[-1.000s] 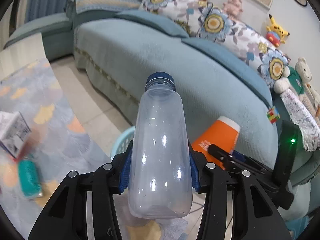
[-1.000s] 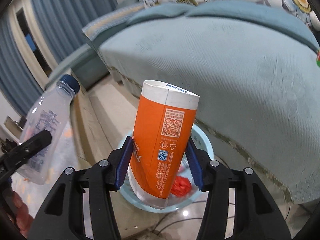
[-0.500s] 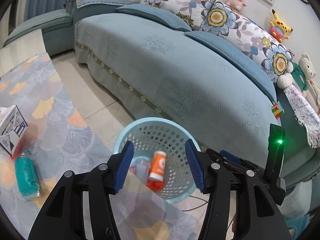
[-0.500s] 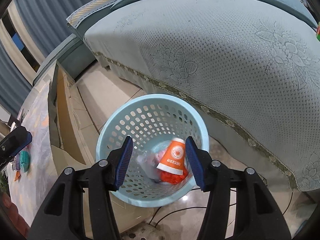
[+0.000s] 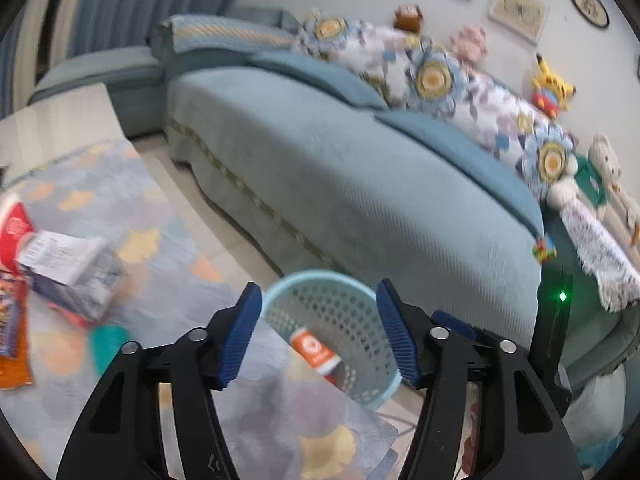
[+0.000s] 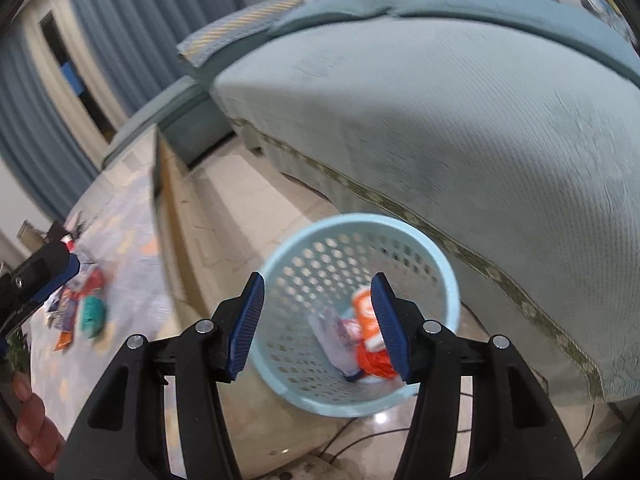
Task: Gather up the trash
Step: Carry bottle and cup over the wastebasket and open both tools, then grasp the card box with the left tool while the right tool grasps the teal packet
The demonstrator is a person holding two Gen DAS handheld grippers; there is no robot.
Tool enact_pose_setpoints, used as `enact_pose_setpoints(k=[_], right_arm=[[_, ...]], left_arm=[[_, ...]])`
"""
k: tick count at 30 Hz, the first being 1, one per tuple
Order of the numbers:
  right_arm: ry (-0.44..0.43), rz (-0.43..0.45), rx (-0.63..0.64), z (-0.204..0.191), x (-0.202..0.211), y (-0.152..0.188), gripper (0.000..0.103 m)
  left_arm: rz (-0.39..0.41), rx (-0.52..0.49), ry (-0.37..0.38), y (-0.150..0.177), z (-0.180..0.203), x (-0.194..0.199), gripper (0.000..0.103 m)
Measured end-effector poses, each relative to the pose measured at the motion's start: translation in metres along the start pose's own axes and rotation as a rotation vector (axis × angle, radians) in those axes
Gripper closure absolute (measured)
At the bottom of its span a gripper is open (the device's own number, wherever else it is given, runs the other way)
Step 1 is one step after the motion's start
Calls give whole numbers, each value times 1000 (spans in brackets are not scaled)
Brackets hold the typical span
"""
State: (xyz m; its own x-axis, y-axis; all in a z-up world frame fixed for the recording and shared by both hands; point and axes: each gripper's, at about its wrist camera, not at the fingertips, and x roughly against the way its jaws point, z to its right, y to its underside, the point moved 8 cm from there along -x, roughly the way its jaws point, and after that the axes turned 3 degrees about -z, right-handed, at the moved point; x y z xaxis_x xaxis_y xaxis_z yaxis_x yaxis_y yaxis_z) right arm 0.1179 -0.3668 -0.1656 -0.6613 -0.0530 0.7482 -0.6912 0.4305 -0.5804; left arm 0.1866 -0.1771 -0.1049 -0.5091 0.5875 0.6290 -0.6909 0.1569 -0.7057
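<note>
Change noted: one second ago the left tool was clamped on a clear plastic bottle and the right tool on an orange paper cup. Half a second ago both had let go, and both items were in the basket. Both tools now stand with their pads wide apart and nothing between them.

Location of the task's things: the light-blue perforated basket stands on the floor at the foot of the sofa, beside the table edge. In the right wrist view it lies at about 5 o'clock from frame centre, directly beyond the right tool. Inside it lie the bottle, cap end down, the cup against it, and a crumpled red-orange item at the bottom, identity not determinable. The left wrist view shows the cup through the basket's mouth.

Assessment: this pair of items is delivered, and the frames are motion-blurred, consistent with the tools swinging toward the table.

Count, in basket: one bottle, one cup, one red-orange item.

Count, outstanding on the patterned table cover at 9 o'clock in the left view: one white printed carton, one red-and-white pack behind it, one teal packet, one orange wrapper. Blur may conceal others. Judged partway complete: at least four pieces remain.
</note>
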Motion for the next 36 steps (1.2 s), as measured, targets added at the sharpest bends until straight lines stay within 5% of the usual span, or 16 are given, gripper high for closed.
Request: enact_pose_setpoints(k=[7,14,22,36], right_arm=[[-74,56,197,-93,25,-1,47],[-143,20,342,-178,10,20,46],[-179,-57,433,-249,-36,46,46],[-129,-118,460,-270,-82,67,46]], left_arm=[[126,88,-64,-21,-60,64,38],[192,205,-229,-20,-164,119,36],[120,306,-364,11,-261,130,36],[-88,160,-529,40,-279,67,35]])
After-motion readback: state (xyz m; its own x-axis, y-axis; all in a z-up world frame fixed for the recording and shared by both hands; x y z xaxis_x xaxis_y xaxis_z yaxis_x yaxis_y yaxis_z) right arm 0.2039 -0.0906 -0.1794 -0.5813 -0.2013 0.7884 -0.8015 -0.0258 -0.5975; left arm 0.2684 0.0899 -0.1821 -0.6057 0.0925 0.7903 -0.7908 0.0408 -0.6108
